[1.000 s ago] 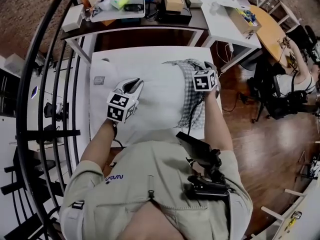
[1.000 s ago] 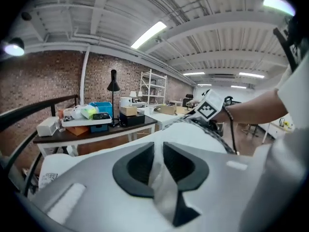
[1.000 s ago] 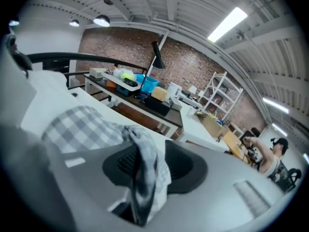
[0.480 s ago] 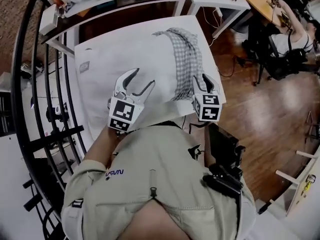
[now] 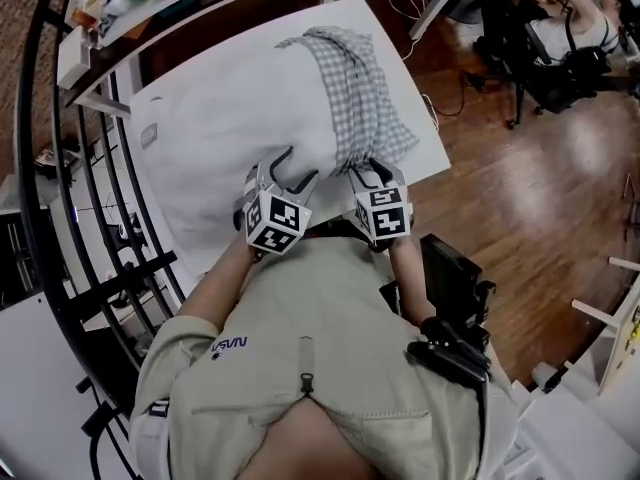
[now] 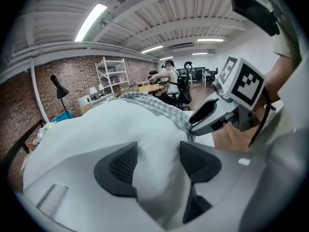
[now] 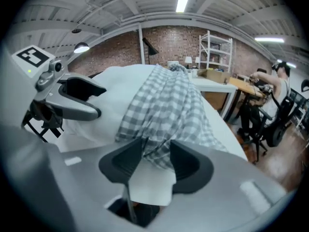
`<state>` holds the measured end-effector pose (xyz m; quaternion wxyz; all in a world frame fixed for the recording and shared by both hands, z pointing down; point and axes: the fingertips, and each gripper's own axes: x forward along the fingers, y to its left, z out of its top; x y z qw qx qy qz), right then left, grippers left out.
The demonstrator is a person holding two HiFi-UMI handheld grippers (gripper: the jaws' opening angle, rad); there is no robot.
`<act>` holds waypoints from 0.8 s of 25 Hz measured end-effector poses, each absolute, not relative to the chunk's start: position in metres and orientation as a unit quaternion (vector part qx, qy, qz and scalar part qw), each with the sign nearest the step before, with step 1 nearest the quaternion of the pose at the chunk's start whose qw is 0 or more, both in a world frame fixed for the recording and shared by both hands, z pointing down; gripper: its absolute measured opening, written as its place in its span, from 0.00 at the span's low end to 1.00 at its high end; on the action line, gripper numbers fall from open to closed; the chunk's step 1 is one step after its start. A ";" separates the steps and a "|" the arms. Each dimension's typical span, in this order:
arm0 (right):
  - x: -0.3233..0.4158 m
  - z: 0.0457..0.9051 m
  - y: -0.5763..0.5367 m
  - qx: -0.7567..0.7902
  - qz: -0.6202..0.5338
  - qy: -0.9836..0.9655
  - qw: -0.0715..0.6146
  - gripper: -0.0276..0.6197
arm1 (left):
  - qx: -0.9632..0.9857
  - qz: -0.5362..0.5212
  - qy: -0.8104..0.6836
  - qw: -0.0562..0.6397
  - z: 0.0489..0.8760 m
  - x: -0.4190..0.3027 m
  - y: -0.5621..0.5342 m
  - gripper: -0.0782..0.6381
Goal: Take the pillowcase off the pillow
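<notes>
Swung back toward me with jaws just opening, left gripper (image 5: 292,168) gapes astride the bare pillow (image 5: 230,128) and right gripper (image 5: 372,171) sits loose over the checked pillowcase (image 5: 355,88) bunched on it; I'd regrip both, then pull apart.

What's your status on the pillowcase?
Both just opened: left claw astride the pillow, right claw astride the pillowcase edge. Pillowcase bunched at pillow's right end, not off. Nothing in the way.

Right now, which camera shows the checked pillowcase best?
The head view: the whole pillowcase shows from above, bunched over one end of the pillow. The right gripper view shows only its near end, close up; the left gripper view shows just a strip beyond the white pillow.
</notes>
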<state>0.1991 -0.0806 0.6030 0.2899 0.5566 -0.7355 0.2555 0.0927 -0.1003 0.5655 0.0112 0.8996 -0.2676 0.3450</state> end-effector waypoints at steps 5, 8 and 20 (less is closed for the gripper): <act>0.198 0.616 -0.096 0.551 0.216 -0.732 0.338 0.24 | 0.883 0.368 -0.289 -0.021 0.571 0.090 -0.109 0.29; 0.210 0.595 -0.102 0.574 0.170 -0.724 0.343 0.13 | 0.894 0.327 -0.306 -0.001 0.537 0.083 -0.123 0.19; 0.342 0.524 -0.138 0.719 0.081 -0.606 0.332 0.09 | 0.907 0.206 -0.364 0.047 0.447 0.043 -0.165 0.15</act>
